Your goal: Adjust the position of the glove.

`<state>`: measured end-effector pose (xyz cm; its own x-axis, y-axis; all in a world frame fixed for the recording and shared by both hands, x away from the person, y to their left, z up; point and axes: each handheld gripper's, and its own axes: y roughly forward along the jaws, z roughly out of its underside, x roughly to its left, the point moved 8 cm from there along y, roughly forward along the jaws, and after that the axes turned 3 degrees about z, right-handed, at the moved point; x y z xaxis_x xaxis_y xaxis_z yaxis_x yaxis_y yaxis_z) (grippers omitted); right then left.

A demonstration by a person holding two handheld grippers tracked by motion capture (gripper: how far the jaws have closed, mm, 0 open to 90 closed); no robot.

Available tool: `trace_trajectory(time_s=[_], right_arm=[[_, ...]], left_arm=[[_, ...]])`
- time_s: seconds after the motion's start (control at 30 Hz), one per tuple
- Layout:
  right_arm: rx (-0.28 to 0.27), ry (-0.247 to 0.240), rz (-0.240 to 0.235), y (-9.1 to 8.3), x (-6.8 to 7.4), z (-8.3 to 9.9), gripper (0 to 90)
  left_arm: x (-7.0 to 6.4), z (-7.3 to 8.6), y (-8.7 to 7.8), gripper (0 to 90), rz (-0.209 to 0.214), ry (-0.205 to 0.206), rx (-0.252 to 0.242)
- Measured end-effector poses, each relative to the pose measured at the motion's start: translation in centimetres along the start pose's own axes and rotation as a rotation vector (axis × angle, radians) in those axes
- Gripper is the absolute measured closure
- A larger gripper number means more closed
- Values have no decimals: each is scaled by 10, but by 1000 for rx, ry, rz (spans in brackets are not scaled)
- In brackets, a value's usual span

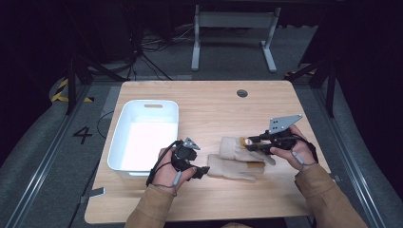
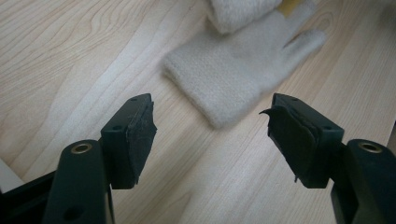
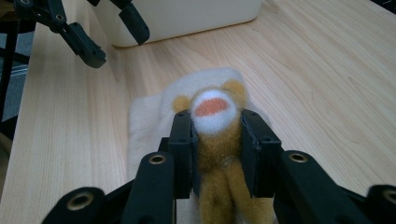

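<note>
Right hand-held gripper clamped on small brown plush toy above cream knitted gloves, right of centre on light wooden worktop. Left hand-held gripper spread wide, empty, near glove cuff, right of white plastic bin.

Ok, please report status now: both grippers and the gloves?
Left gripper open, short of near glove. Right gripper shut on brown plush piece over far glove. White bin at left, path clear.

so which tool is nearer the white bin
Left. The left tool sits just off the white bin's near right corner, jaws open toward the gloves. The right tool is farther right, beyond the gloves.
</note>
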<state>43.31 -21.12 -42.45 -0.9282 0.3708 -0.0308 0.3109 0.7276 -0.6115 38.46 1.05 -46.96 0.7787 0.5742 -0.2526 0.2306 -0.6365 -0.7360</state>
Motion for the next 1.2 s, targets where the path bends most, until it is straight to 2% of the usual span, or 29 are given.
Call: trace_trajectory(time_s=[0.4,0.57,0.77,1.0,1.2], right_arm=[[17,-31,-37,21,18,-3,682],[28,-27,-40,28,22,-1,682],[24,-36,-78,33,31,-2,681],[92,-23,-95,41,32,11,670],[118,-16,-105,41,33,16,665]], left_arm=[[2,1,1,325,-11,-11,11],[2,2,2,324,-8,-16,18],[3,2,2,324,-8,-16,19],[2,0,3,323,-1,-16,21],[0,-1,6,320,8,-10,27]])
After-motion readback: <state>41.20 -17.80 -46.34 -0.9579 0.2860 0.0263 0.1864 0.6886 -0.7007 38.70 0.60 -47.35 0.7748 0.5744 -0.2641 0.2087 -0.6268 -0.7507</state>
